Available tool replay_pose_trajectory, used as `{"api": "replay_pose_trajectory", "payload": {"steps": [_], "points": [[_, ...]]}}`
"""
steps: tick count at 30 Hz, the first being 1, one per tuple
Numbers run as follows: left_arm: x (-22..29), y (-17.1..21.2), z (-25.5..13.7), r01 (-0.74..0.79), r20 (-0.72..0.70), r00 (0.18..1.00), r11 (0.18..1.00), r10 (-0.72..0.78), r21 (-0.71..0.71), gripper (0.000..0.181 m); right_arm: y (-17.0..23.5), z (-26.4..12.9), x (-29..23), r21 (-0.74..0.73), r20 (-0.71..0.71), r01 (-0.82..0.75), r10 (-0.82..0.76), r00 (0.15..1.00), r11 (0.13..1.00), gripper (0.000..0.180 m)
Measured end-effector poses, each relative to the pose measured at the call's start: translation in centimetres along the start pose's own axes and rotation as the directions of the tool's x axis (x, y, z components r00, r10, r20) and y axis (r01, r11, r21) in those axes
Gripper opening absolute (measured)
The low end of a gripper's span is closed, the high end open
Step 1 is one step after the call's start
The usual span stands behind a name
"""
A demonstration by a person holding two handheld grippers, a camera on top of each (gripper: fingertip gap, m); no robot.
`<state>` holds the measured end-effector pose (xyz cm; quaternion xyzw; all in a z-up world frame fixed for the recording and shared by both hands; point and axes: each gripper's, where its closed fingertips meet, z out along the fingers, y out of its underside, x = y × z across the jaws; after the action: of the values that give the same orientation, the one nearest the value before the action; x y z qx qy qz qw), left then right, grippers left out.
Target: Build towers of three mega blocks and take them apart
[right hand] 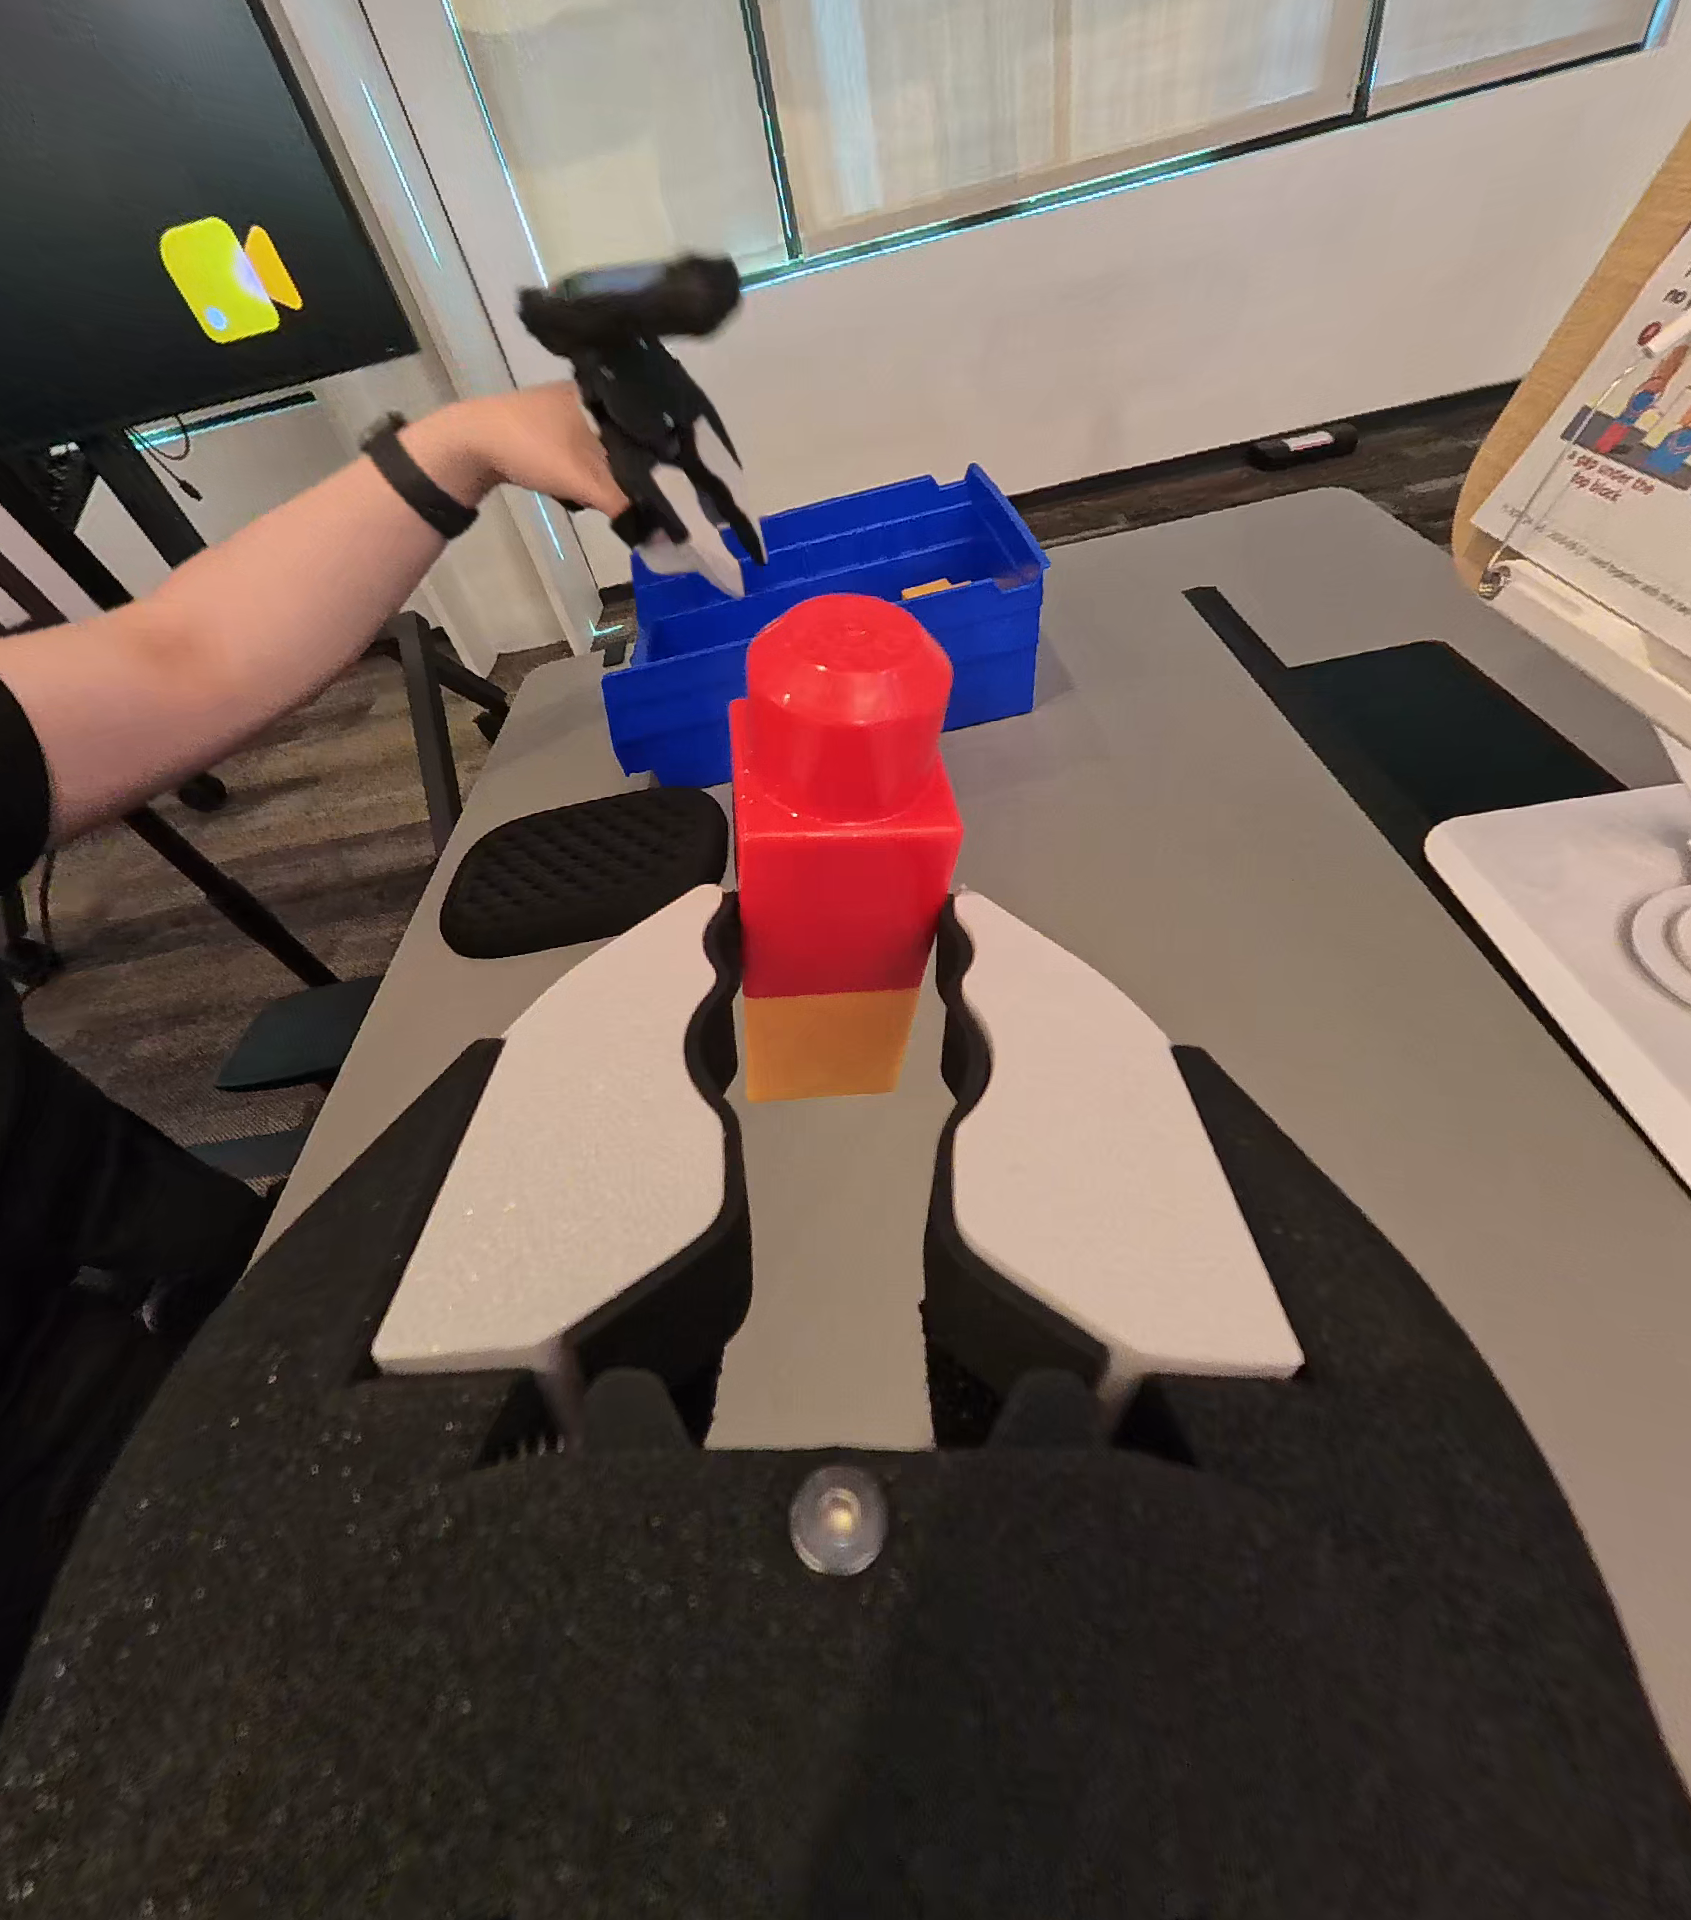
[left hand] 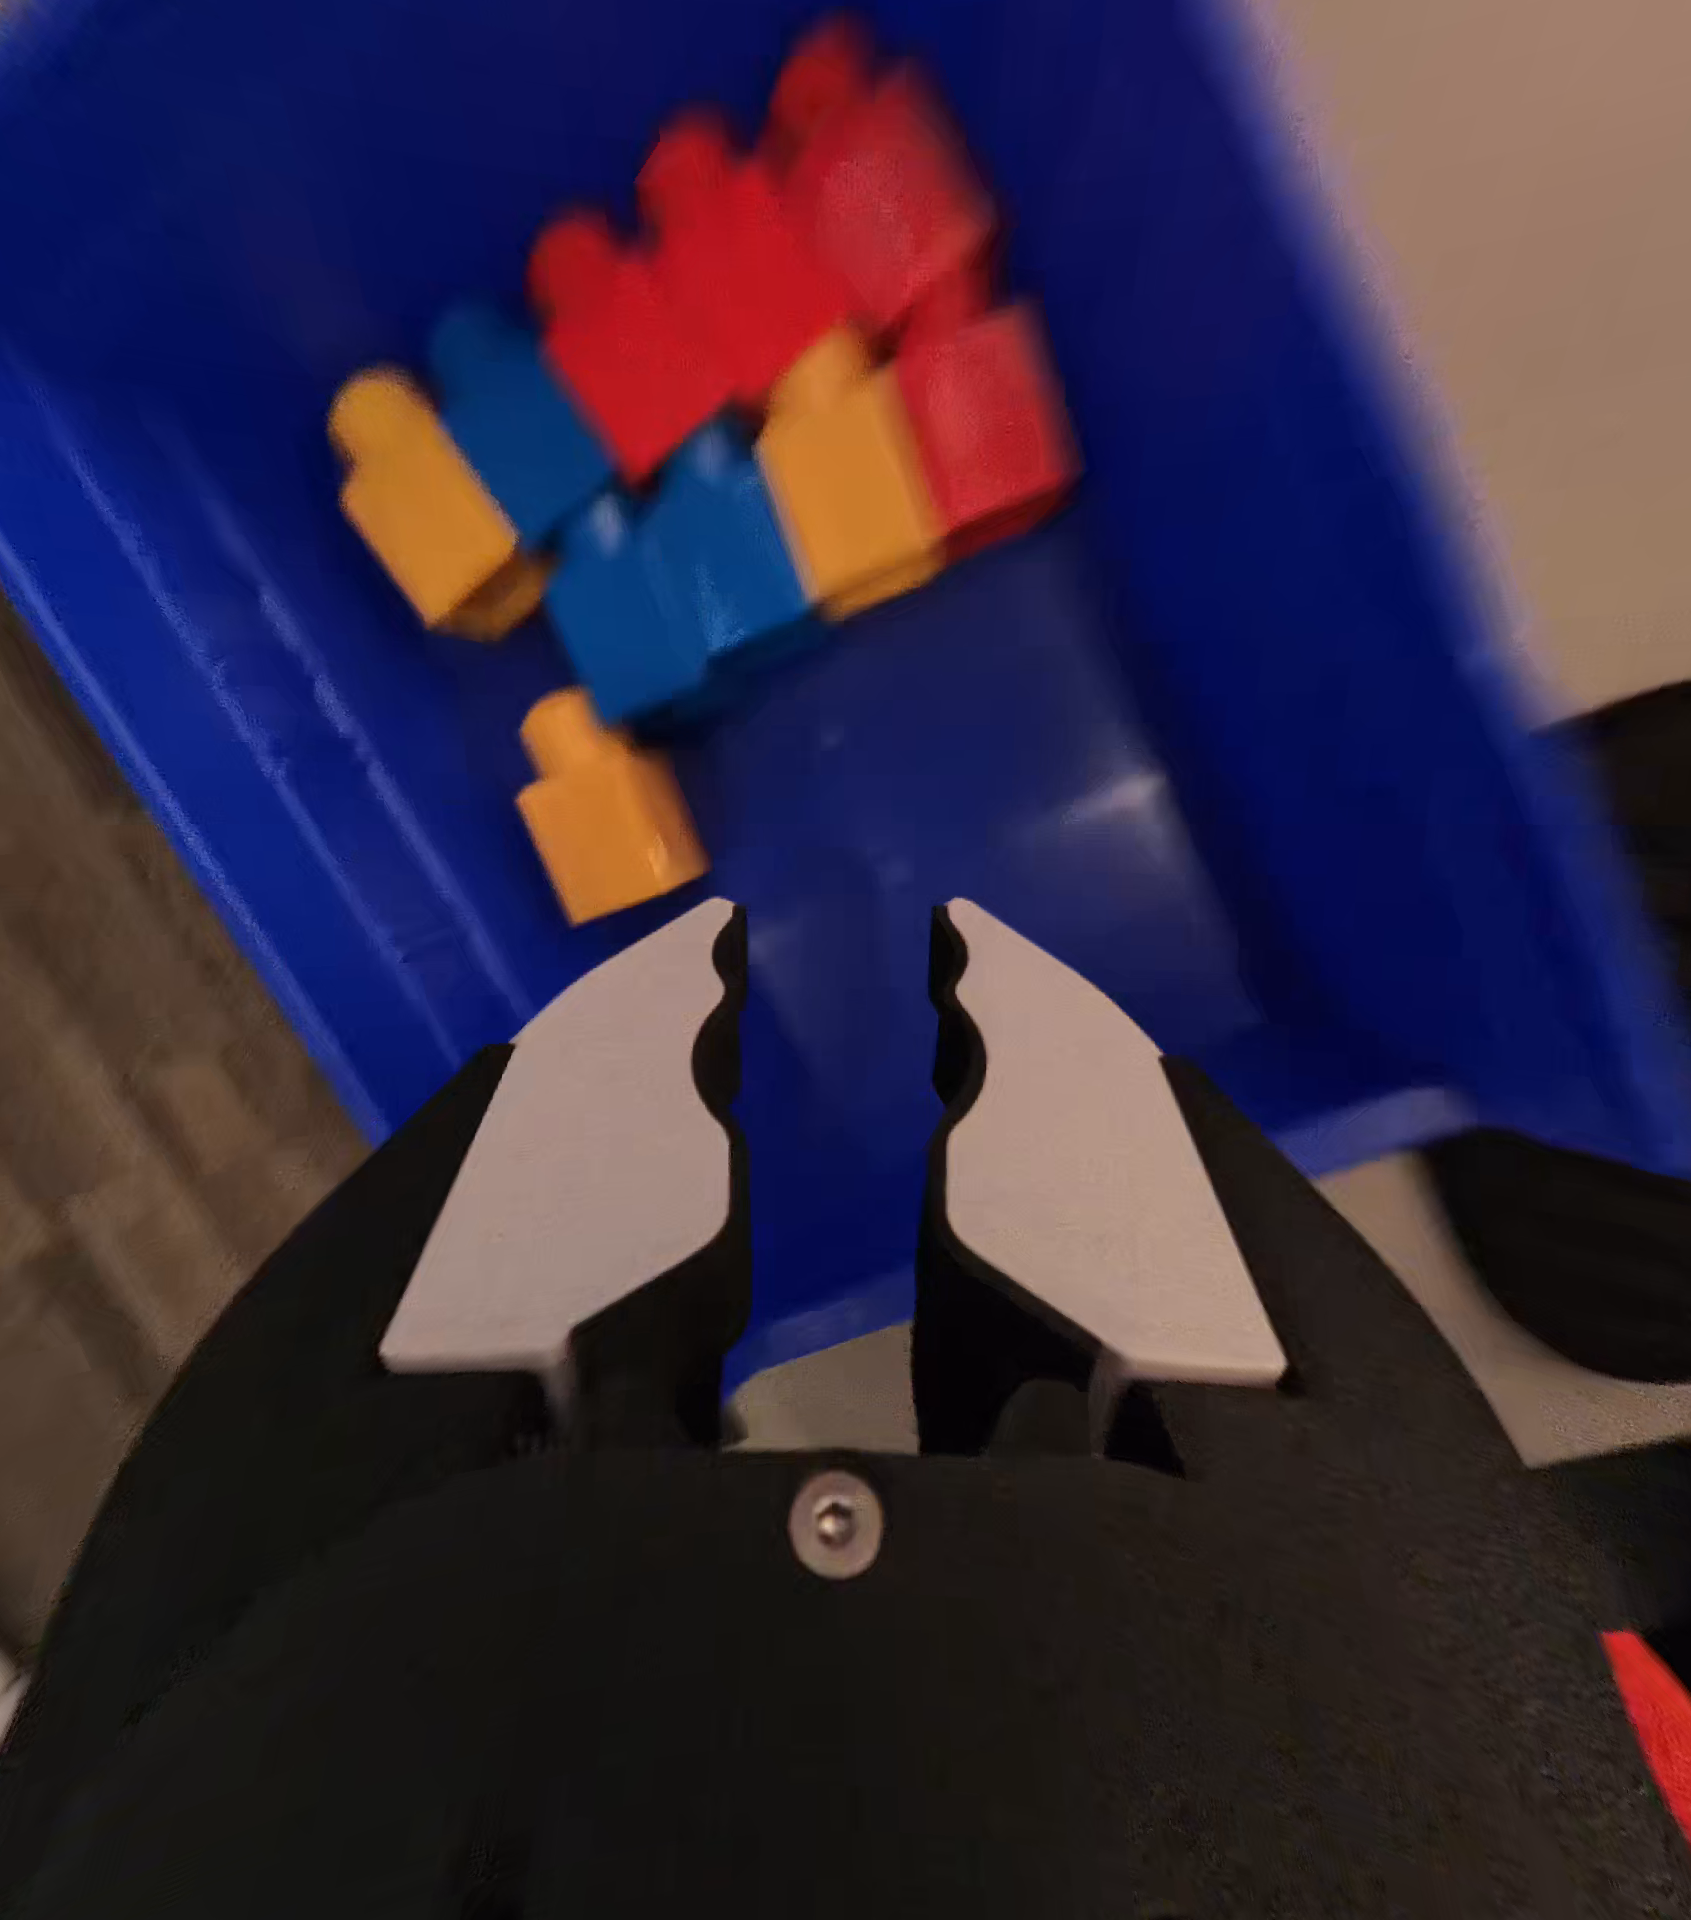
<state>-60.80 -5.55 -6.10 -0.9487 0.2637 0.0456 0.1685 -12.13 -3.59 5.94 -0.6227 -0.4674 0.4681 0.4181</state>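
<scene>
In the right wrist view, a red block [right hand: 841, 883] sits pressed on an orange block [right hand: 825, 1044], standing upright on the grey table [right hand: 1184, 935]. My right gripper [right hand: 839, 906] is shut on the red block's lower sides. In the left wrist view, my left gripper [left hand: 836, 914] is open and empty, pointing down into a blue bin [left hand: 976, 831]. The bin holds several loose red [left hand: 716, 312], blue [left hand: 685, 592] and orange blocks; the nearest orange one [left hand: 607, 810] lies just ahead-left of the fingertips. The left gripper also shows in the right wrist view [right hand: 706, 540] above the bin's [right hand: 675, 717] left end.
A black mesh pad [right hand: 581, 873] lies on the table left of the stack. A white stand [right hand: 1651, 935] with an instruction sheet is at the right. A dark mat [right hand: 1423, 727] lies behind it. A person's arm [right hand: 249, 644] reaches in from the left.
</scene>
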Motion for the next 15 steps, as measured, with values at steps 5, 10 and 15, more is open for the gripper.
{"api": "replay_pose_trajectory", "payload": {"steps": [5,10,15], "points": [[-3.8,1.6,4.5,-0.111,0.119,0.985,0.989,0.122,-0.093,0.049,0.4,-1.0,0.6,0.022,-0.017,-0.029,0.029,0.999,0.999,0.035],[-5.5,0.5,5.9,-0.169,0.170,0.967,0.978,0.188,-0.119,0.052,0.3,-2.0,1.2,0.057,-0.018,-0.055,0.056,0.998,0.997,0.035],[-5.8,-0.2,6.6,-0.150,0.151,0.974,0.980,0.169,-0.133,0.049,0.2,-2.5,1.3,0.069,-0.014,-0.063,0.064,0.998,0.996,0.035]]}}
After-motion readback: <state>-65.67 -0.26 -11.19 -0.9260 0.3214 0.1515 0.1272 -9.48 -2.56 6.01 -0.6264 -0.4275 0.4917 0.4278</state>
